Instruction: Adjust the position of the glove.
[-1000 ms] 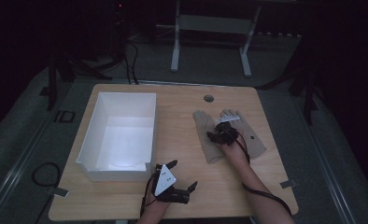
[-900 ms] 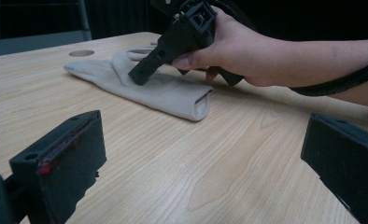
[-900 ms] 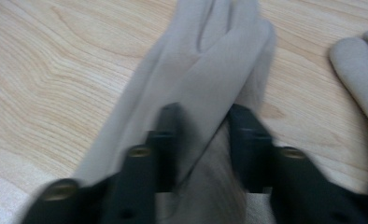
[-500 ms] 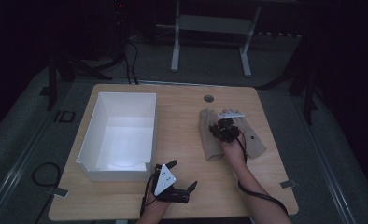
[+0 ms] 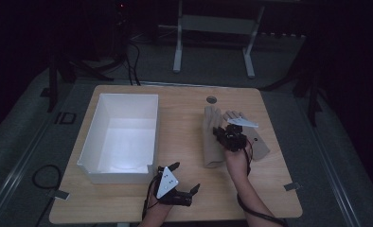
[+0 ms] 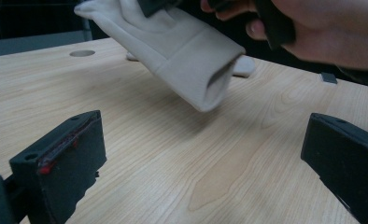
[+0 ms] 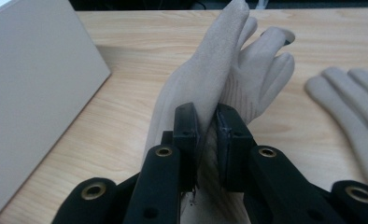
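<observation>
Surroundings: dark room around you, with a pale wooden tabletop (image 5: 184, 101) lit in the middle; metal stand legs rise behind its far edge.

Box: white open box (image 5: 123, 135) on the left half of the tabletop, nothing to be seen inside; it looks like the place the gloves are meant to go, judging by how near it stands.

Held glove: beige glove (image 7: 219, 88) pinched across its palm, fingers pointing away from you and the cuff hanging open toward your left side. It is lifted off the wood on the right half of the tabletop, tilted rather than flat.

Right hand-held gripper (image 7: 208, 135): jaws have just been closing and are now pressed together on the held glove, with the fabric folded between the pads. A grip at mid-palm lets the cuff and fingers droop on either side, so the glove hangs balanced.

Second glove: other glove (image 7: 350, 107) lies flat on the wood just beside the held one, to its right, apart from the jaws.

Left hand-held gripper (image 5: 175, 182): jaws spread wide with nothing between them, low over the near edge of the tabletop in front of the box. It seems parked there, out of the way.

Next, as a judgement: carry the held glove leftward over the box wall before you let go.
</observation>
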`<state>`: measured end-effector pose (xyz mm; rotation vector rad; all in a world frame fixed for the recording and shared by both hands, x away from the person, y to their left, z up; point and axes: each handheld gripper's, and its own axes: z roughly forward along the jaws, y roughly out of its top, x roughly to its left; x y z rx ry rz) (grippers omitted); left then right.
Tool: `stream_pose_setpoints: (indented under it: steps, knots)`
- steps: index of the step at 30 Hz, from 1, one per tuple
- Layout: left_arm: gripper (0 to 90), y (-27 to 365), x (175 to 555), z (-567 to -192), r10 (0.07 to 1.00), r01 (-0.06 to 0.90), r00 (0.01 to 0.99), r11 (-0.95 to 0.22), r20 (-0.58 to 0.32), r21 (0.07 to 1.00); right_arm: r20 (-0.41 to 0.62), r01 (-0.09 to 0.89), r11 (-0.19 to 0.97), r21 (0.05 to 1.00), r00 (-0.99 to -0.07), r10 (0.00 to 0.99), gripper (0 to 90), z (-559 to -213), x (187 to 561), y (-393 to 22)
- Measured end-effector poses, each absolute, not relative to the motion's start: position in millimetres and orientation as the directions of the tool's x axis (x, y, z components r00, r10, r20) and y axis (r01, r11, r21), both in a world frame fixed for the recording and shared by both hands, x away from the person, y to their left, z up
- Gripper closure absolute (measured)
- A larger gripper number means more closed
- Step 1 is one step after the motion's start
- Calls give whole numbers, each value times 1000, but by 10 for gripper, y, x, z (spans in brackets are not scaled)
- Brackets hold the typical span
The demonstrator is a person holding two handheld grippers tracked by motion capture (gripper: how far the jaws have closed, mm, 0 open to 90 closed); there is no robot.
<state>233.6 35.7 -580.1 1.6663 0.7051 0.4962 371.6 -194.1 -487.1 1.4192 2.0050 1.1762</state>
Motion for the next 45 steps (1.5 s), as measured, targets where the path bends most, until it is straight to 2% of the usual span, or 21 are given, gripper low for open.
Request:
stream_pose_setpoints:
  steps: [8,17,22,24,27,29,31,34,36,38,40,45]
  knots:
    - [3,360,2338,-5801,683,183,728,-115,-56,976,148,583,100,807,-363,920,797,-5223,3629,-1852]
    - [3,363,2341,-5800,679,186,732,-114,-60,976,76,624,167,763,-344,936,790,-5502,3790,-1788]
    - [3,360,2340,-5800,678,183,733,-118,-55,976,49,635,198,747,-350,936,757,-5660,3863,-1807]
    - [3,360,2340,-5800,678,183,733,-117,-56,976,52,633,196,749,-351,935,718,-5659,3855,-1809]
    - [3,358,2338,-5800,679,181,732,-119,-53,976,59,631,189,752,-351,935,612,-5623,3847,-1809]
    - [3,357,2337,-5801,679,180,732,-119,-52,976,56,629,192,753,-353,934,584,-5605,3843,-1815]
    - [3,358,2338,-5801,679,181,732,-119,-53,976,-29,581,294,759,-420,907,533,-5521,3840,-1844]
    - [3,357,2338,-5801,678,181,733,-118,-54,976,-57,563,351,748,-472,880,549,-5438,3845,-1896]
    - [3,357,2338,-5800,677,183,734,-117,-57,976,-30,568,336,751,-480,877,573,-5358,3846,-1963]
    - [3,357,2338,-5800,676,184,735,-117,-57,976,-24,561,327,761,-480,877,560,-5272,3840,-2037]
    - [3,358,2339,-5801,676,185,734,-116,-59,976,-8,547,318,774,-494,869,609,-5187,3831,-2117]
    - [3,354,2338,-5801,678,184,733,-112,-60,976,-55,498,340,798,-501,863,570,-5026,3823,-2290]
